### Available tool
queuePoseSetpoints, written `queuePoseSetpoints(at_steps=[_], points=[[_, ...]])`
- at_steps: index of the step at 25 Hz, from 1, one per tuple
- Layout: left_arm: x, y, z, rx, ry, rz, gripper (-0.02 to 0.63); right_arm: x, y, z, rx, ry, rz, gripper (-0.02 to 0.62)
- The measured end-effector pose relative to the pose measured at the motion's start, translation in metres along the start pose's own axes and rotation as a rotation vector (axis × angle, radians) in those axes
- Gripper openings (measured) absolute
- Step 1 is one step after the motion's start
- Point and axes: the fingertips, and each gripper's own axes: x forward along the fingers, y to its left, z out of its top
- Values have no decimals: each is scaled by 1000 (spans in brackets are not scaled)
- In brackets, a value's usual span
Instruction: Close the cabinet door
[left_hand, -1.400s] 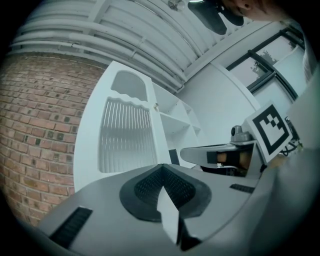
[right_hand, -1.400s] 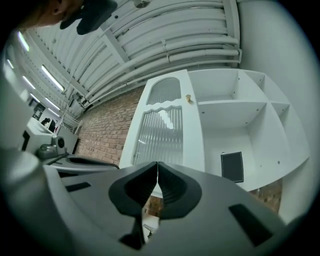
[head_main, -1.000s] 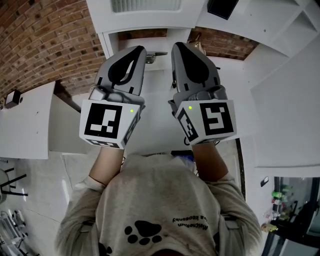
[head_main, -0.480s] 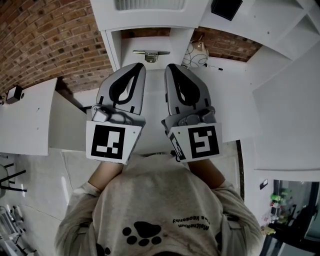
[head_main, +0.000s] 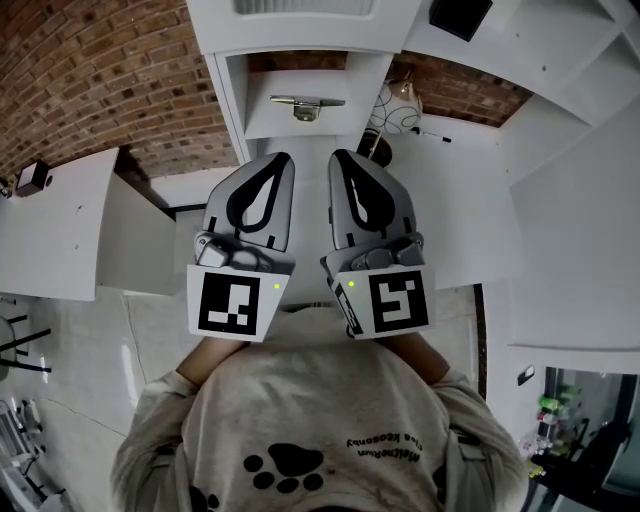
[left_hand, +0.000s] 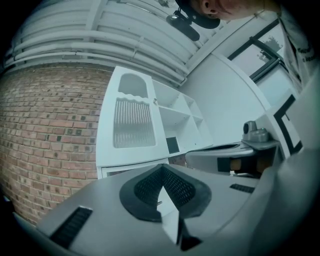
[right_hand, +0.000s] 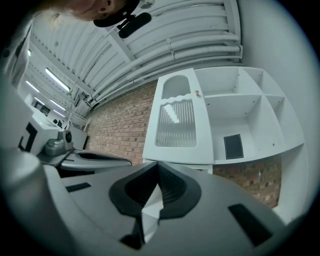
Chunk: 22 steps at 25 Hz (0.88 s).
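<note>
White, ribbed-paned cabinet door (right_hand: 175, 152), upright, apparently shut against its frame.

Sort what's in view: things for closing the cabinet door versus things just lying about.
For the job: cabinet door, left gripper, right gripper, both with jaws shut and empty.
Lying about: metal fitting, corded lamp, small black device.

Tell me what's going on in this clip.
A person holds the left gripper and the right gripper side by side in front of their chest. The fingers of both are shut, with nothing held, and neither touches anything. They face a white cabinet against a brick wall. Its ribbed-panel door looks already closed, beside open shelves.
</note>
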Motion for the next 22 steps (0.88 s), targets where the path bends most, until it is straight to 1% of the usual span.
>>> queuePoseSetpoints(at_steps=[12,22], points=[[-4,-14,-13,-15,17,35,8,-15,0,-11,22,-7,43,17],[-4,-25,-16,-2,12,47,8,-25,-5,-15,23,-19,58,17]])
